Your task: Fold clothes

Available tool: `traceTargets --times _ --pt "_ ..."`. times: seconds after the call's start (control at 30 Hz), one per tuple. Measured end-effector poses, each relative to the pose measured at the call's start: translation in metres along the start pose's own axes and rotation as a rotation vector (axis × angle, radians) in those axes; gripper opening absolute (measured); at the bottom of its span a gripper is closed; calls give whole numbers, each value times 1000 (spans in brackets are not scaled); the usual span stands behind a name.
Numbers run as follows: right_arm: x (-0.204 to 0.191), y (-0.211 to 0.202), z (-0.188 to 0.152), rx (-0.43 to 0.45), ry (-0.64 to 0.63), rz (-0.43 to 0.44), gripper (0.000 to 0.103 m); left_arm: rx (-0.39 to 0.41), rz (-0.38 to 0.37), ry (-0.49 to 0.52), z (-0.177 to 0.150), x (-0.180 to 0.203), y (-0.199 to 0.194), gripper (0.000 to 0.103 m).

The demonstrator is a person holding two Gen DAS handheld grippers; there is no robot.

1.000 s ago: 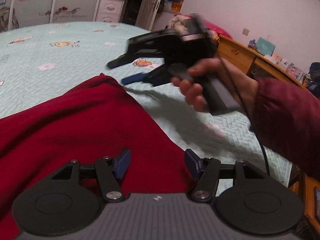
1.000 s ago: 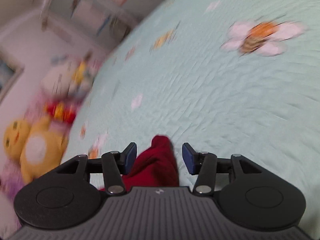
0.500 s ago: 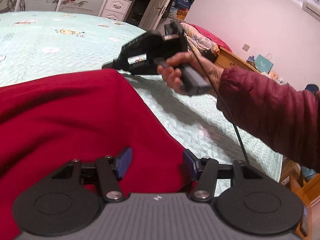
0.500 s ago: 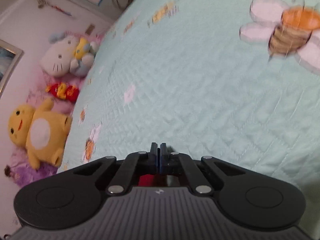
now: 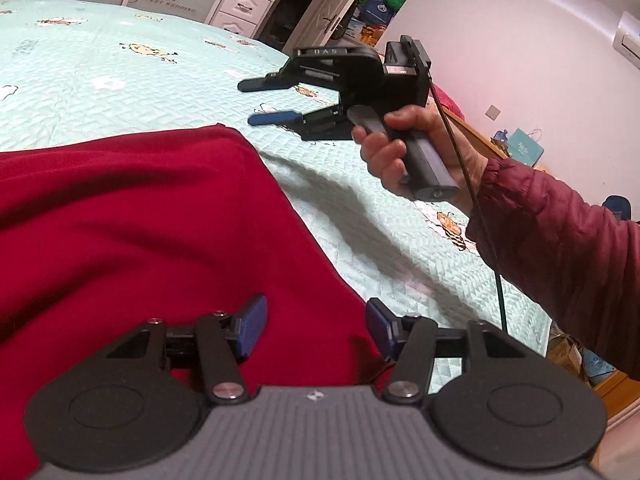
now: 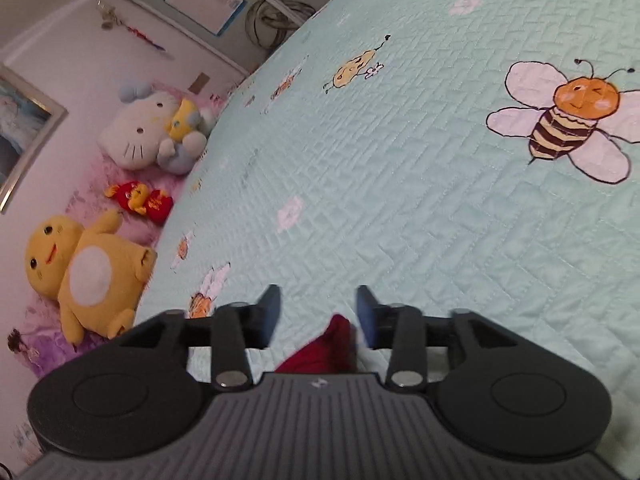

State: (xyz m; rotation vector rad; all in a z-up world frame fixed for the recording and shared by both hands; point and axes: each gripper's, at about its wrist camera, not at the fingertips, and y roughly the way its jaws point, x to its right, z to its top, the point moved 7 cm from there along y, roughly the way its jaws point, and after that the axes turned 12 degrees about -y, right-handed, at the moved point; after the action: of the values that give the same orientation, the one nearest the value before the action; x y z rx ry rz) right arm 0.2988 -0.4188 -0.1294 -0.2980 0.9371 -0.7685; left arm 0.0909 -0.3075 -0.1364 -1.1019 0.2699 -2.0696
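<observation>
Red knit garment [image 6: 328, 350] corner at six o'clock slips free: my right gripper [image 6: 318, 306] has just opened wide, fold placed; left gripper [image 5: 316, 326] hovers wide.

Bedroom: quilted bed [image 6: 400, 160], plush toys [image 6: 88, 276]

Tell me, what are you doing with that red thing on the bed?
A person is folding a red garment on a bed with a bee quilt, using a gripper in each hand. The right gripper has just opened its jaws and let go of a corner of the cloth. The left gripper hovers open over the near edge, gripping nothing.
</observation>
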Motion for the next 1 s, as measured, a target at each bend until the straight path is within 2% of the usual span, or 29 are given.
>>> traceTargets --times 0.07,0.1,0.13,0.2,0.37,0.47,0.53,0.57,0.63,0.67,0.73,0.8,0.87,0.93,1.0 --pt "-1 13 -11 -49 -29 -8 45 2 0 2 0 0 -1 58" --pt "-3 23 -16 -68 -64 -24 39 4 1 5 0 1 -1 58" --pt "-6 35 -21 -93 -116 -34 2 5 2 8 -1 1 -2 58" --pt "-2 53 -23 -110 -155 -58 1 16 6 20 -3 2 -3 58" --pt "17 55 -15 -58 -8 -21 0 39 32 54 -8 6 -5 58" --pt "25 38 -17 -10 56 -43 1 57 33 59 -10 6 -8 59" --pt "29 23 -19 22 89 -73 7 63 19 40 -9 4 -11 59" --pt "29 12 -18 49 99 -96 16 63 8 20 -7 2 -13 59" --pt "23 -20 -22 109 101 -129 24 63 -12 -31 -4 -1 -20 58" --pt "15 -39 -27 132 90 -130 24 64 -13 -60 -1 -3 -27 58" --pt "-7 -78 -47 157 41 -130 24 77 -6 -100 8 -5 -42 55" --pt "-39 -114 -81 157 -16 -132 24 122 -2 -130 16 -11 -63 55" --pt "-75 -138 -123 140 -72 -54 24 155 17 -167 21 -22 -80 55" --pt "-99 -148 -165 94 -83 4 24 167 53 -200 22 -36 -91 55" --pt "-108 -141 -203 30 -59 16 24 146 119 -225 16 -54 -92 55"
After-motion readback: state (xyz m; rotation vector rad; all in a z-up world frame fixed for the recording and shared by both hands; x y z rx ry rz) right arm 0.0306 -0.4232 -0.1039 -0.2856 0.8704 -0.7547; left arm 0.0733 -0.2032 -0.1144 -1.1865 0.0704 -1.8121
